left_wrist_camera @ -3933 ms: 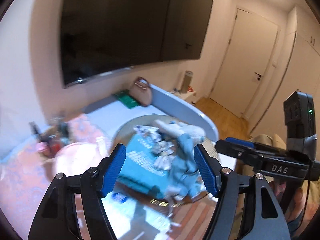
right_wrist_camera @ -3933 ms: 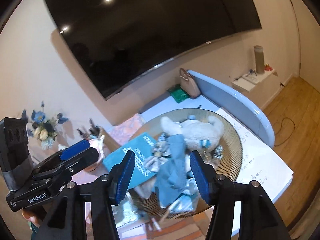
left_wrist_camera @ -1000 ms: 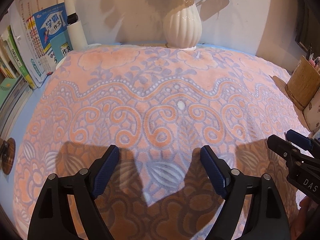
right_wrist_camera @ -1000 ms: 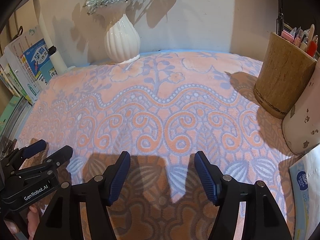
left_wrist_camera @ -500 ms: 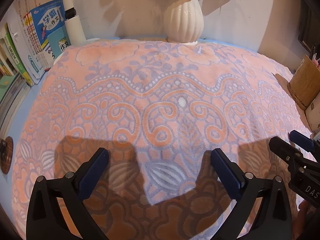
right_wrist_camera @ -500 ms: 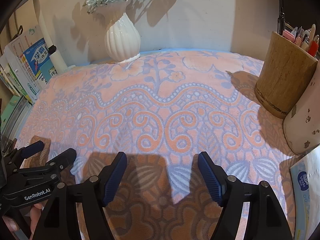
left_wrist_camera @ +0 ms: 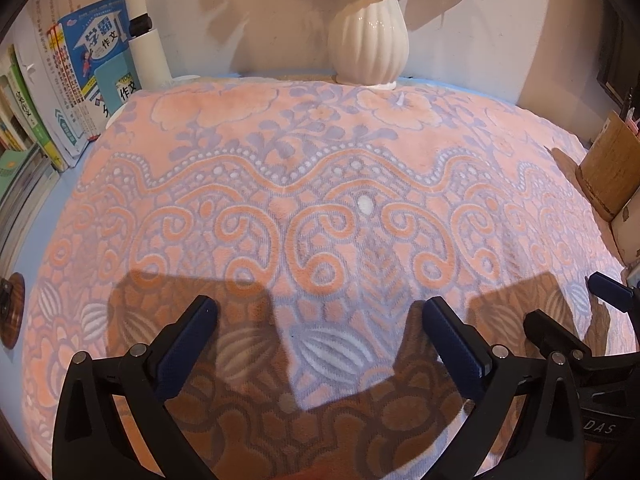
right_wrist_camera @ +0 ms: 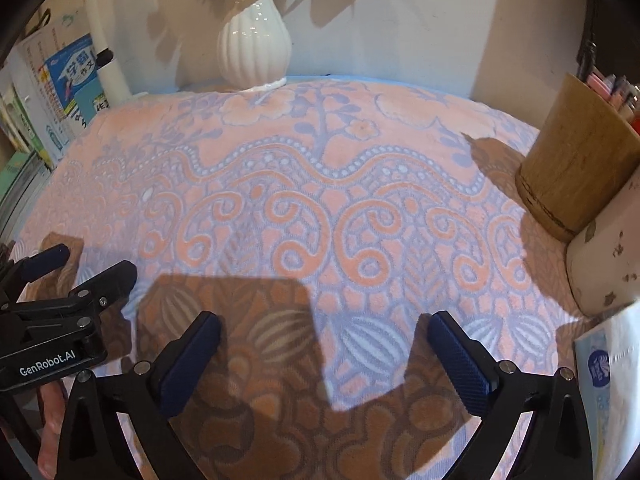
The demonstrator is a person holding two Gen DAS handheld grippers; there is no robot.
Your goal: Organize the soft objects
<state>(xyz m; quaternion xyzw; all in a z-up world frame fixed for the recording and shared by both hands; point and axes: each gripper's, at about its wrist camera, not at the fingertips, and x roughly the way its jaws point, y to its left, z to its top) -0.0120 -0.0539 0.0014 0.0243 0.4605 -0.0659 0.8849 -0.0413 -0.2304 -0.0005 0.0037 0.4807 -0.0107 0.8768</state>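
Both grippers have spread wider since a moment ago; the left gripper (left_wrist_camera: 320, 344) and right gripper (right_wrist_camera: 324, 352) gape apart, holding nothing. The orange patterned blanket (left_wrist_camera: 320, 184) fills the frame's centre, directly beneath both.

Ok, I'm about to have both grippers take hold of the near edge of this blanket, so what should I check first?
1. Left gripper open, holding nothing: ok.
2. Right gripper open, holding nothing: ok.
3. Pink patterned blanket lies flat ahead: ok.
4. Blanket's near edge in view: cannot tell, hidden below the fingers.
5. White vase stands off the blanket's far edge: cannot tell.
6. Wooden pen holder stands off the blanket: cannot tell.
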